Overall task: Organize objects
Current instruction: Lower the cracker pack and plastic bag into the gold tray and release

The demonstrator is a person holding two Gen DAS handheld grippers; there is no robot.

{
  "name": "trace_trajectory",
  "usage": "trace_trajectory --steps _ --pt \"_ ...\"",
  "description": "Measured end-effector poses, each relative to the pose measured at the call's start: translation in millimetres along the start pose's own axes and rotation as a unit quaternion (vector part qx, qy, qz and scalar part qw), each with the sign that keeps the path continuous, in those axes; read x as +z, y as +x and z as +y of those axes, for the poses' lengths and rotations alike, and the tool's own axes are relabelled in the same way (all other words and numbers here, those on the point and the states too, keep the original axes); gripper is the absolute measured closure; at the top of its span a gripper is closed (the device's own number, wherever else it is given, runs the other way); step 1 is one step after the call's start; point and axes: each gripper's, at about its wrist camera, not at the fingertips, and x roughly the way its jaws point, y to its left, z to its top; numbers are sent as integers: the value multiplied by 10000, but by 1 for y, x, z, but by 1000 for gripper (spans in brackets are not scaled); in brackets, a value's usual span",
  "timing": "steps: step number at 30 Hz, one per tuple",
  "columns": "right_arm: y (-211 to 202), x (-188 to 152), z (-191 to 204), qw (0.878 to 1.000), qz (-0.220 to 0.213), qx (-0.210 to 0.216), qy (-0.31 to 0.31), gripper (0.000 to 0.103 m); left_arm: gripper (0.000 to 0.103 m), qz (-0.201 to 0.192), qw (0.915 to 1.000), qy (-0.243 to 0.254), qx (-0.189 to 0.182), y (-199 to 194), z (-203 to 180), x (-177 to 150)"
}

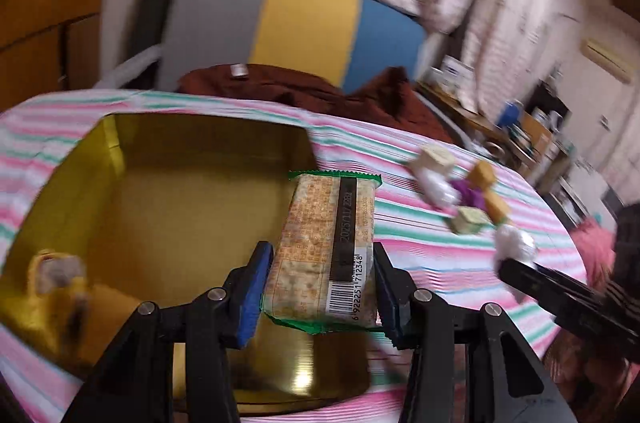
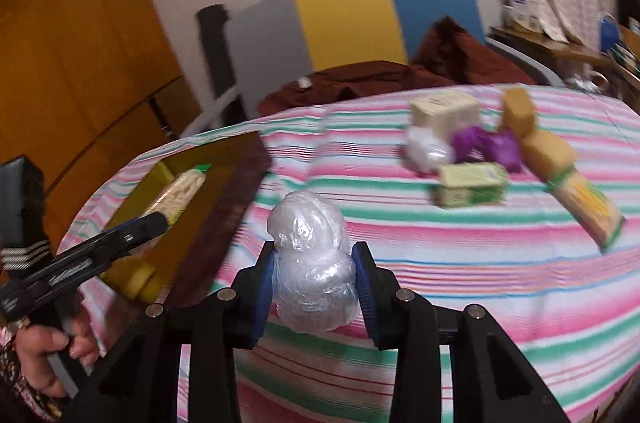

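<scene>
A striped cloth [image 1: 440,259] in pink, green and white covers the table, and behind it stands a chair [image 1: 296,23] with a grey, yellow and blue back and a dark red cloth [image 1: 304,95] heaped on its seat. On the table's left part sits a gold-lined box [image 1: 160,199], open at the top, with a yellowish item [image 1: 52,275] lying blurred in its near left corner. The left gripper [image 1: 320,287] is clenched on a cracker pack [image 1: 324,243] with green edges and a barcode, held by its near end above the box's right wall, so the pack's far end points over the box rim. The right gripper [image 2: 316,287] grasps a clear plastic bundle [image 2: 312,259] between its blue pads [image 2: 262,297], raised above the cloth just right of the box. Farther off on the cloth lies a loose cluster: a cream box [image 2: 444,111], a white bundle [image 2: 428,147], a purple wrapper [image 2: 488,143], a green-printed box [image 2: 472,183], two tan blocks [image 2: 532,131] and a second cracker pack [image 2: 588,211] lying at a slant just beside them. In the right wrist view a hand [image 2: 44,355] grips the left tool's handle.
</scene>
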Motion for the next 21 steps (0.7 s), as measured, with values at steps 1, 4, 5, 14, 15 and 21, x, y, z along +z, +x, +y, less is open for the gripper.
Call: trace_trajectory --steps 1,4,5,14,15,21 --pt "2 2 9 9999 7 87 -86 66 54 -12 9999 -73 107 -1 8 1" --pt "11 8 35 9990 60 300 -332 66 54 24 9985 -339 439 -2 40 10" --pt "13 9 43 9984 90 376 -410 66 54 43 9973 -434 586 -1 53 13" --pt "47 7 109 9898 490 890 -997 66 54 440 9849 -1238 1129 12 140 28" --pt "49 6 112 9891 521 910 -1034 66 54 441 9840 -1264 1172 12 145 29" --pt "64 3 127 9858 705 994 -1157 66 51 423 9812 -1428 1232 11 159 25"
